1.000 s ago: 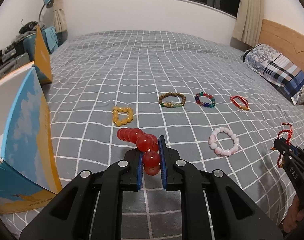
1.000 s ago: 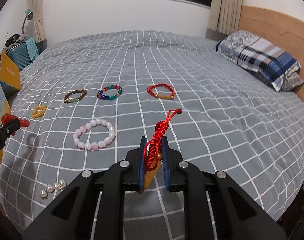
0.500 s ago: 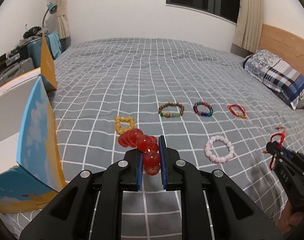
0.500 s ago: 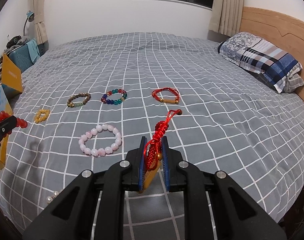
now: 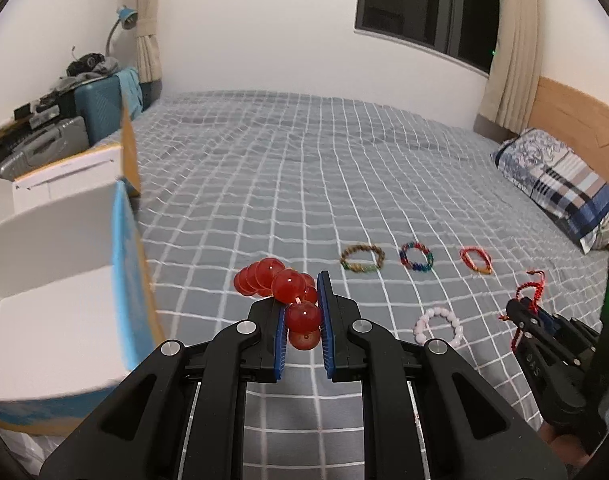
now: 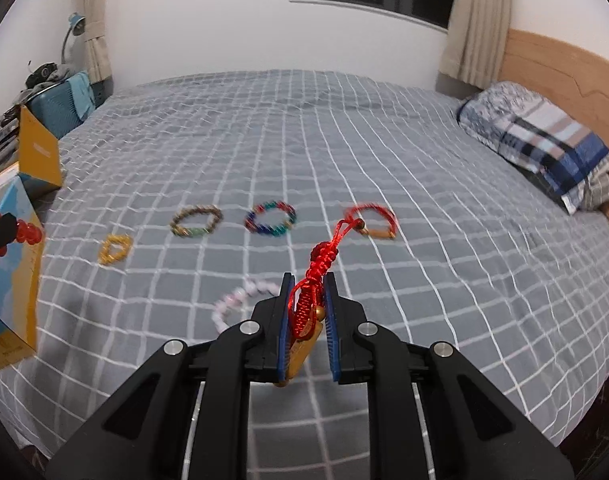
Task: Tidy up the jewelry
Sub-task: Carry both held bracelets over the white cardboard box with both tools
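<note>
My left gripper [image 5: 302, 312] is shut on a red bead bracelet [image 5: 280, 280] and holds it above the bed, next to an open white box [image 5: 60, 296] with blue-and-yellow sides. My right gripper [image 6: 307, 312] is shut on a red knotted cord bracelet [image 6: 324, 260] with a gold charm. It also shows in the left wrist view [image 5: 524, 312]. On the grey checked bedspread [image 6: 424, 200] lie a yellow bracelet [image 6: 114, 249], a brown one [image 6: 195, 220], a multicoloured one [image 6: 270, 218], a red cord one [image 6: 370, 220] and a pink bead one [image 5: 438, 325].
A plaid pillow [image 6: 540, 148] lies at the right by the wooden headboard [image 6: 564, 68]. A teal suitcase [image 5: 104, 100] and clutter stand beyond the bed's left edge. The box stands at the bed's left front corner [image 6: 8, 280].
Both grippers have risen and tilted up with their bracelets still held. The left one has moved toward the open box, whose inside now shows.
</note>
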The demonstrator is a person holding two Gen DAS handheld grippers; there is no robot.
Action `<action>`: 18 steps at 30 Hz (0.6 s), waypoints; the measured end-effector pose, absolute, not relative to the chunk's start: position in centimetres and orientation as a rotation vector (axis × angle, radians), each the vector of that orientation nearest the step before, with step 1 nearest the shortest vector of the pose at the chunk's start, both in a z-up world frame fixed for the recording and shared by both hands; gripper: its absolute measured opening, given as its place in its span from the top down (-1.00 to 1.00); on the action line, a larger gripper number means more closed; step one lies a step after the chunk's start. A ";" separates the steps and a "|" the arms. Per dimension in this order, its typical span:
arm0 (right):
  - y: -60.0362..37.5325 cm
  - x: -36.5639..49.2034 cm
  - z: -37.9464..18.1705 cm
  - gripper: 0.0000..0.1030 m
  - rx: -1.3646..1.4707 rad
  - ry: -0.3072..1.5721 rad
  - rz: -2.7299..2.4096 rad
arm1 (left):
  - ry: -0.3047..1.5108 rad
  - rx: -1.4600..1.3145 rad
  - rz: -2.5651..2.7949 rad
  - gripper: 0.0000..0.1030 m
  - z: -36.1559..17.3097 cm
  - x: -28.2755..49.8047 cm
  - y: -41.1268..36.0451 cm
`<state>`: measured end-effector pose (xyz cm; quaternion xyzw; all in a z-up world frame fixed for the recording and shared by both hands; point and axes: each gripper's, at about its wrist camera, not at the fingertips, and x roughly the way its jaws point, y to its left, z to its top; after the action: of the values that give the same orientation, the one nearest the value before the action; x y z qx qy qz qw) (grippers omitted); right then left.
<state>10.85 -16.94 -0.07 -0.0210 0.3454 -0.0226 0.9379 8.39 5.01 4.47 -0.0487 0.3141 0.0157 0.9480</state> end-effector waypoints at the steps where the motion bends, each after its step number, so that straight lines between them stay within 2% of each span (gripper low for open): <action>1: -16.4 11.0 0.5 0.74 -0.046 0.702 -0.037 | 0.635 -0.103 0.036 0.74 5.0 8.2 5.5; 18: 1.9 10.7 8.3 0.73 -0.168 0.603 0.212 | 0.556 -0.148 0.261 0.74 12.9 1.5 19.1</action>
<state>10.74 1.88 8.29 -0.0824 0.2962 0.1041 0.9459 1.47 19.13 12.87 -0.0730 0.2734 0.1284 0.9505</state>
